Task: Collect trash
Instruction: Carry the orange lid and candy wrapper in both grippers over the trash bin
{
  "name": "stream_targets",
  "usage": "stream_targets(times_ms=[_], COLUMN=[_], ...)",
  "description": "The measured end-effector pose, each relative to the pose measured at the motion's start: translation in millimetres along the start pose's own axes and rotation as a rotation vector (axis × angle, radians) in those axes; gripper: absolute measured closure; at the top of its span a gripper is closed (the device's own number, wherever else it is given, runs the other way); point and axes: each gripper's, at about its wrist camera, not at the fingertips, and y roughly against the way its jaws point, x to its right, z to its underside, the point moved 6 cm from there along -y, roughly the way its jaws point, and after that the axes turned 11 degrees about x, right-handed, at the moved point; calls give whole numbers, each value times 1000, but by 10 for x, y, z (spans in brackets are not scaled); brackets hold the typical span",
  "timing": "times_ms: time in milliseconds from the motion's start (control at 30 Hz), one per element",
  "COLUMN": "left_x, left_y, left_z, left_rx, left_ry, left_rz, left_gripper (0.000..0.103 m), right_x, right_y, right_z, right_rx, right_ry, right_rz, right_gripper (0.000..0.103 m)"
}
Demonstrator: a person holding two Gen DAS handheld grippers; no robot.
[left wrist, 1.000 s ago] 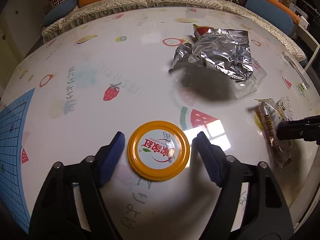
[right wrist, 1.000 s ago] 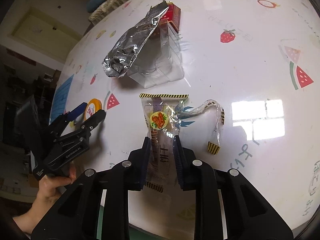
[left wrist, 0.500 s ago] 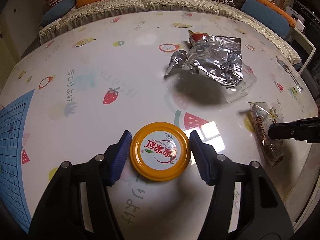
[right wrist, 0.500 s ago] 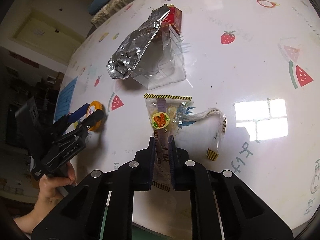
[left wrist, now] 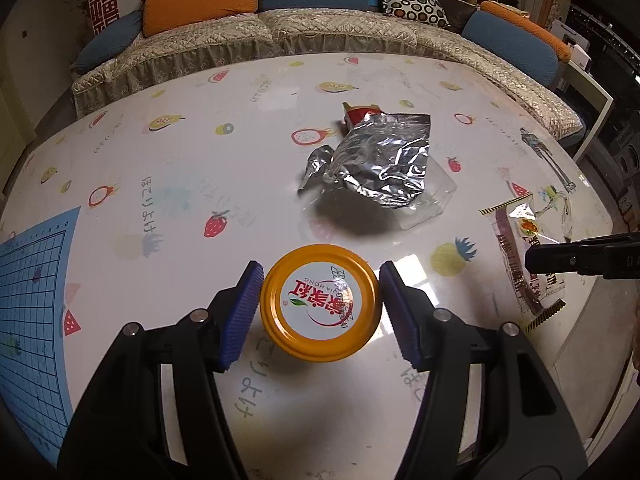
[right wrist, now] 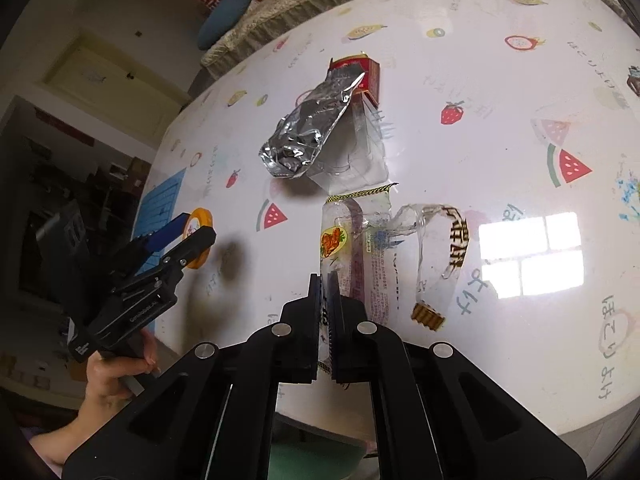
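Note:
A yellow jar lid with a white label lies between the blue pads of my left gripper, which is shut on it, lifted off the table. It also shows in the right wrist view. My right gripper is shut on the near end of a clear snack wrapper with an orange sticker, seen too in the left wrist view. A crumpled silver foil bag rests on a clear plastic tray further back, beside a red carton.
The round table has a white fruit-print cover. A blue grid mat lies at its left edge. A sofa with orange and blue cushions stands behind the table. A torn clear wrapper strip trails right of the held wrapper.
My left gripper closed from open onto the yellow lid and rose with it. My right gripper closed fully on the snack wrapper and pulled back a little.

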Motion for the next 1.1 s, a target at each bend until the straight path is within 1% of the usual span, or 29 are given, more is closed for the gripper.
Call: stream_targets(times_ms=[167, 267, 333, 467, 567, 733, 833, 900, 933, 1033, 1100], left_x=[286, 540, 734, 1174, 1531, 2214, 2576, 2779, 2856, 3063, 3171], left_y=[228, 360, 448, 591, 699, 827, 856, 816, 790, 715, 667], left_z=[-98, -95, -88, -1, 129, 520, 823, 1069, 1182, 1522, 1744], left_rx=[29, 27, 41, 34, 27, -23, -70, -138, -165, -226, -280], left_ry=[-42, -40, -67, -102, -131, -190, -229, -228, -230, -265, -280], left_rz=[32, 83, 102, 178, 233, 351, 415, 472, 489, 513, 531], left_gripper=[45, 45, 45, 45, 45, 45, 45, 45, 45, 45, 45], right_x=[23, 89, 177, 407, 582, 939, 1168, 1303, 1378, 1557, 1663], right_y=[419, 707, 888, 1270, 1584, 1973, 2075, 2057, 2027, 1936, 1844], right_z=[71, 188, 299, 559, 835, 1407, 1792, 2022, 2136, 2412, 2576], right_rx=[42, 74, 87, 116, 138, 150, 139, 121, 112, 97, 82], right_ry=[-6, -24, -44, -84, -110, -182, -235, -270, -292, -346, -379], right_rz=[-14, -24, -21, 4, 18, 64, 86, 101, 105, 91, 85], right_gripper=[99, 99, 99, 99, 99, 99, 99, 99, 99, 99, 99])
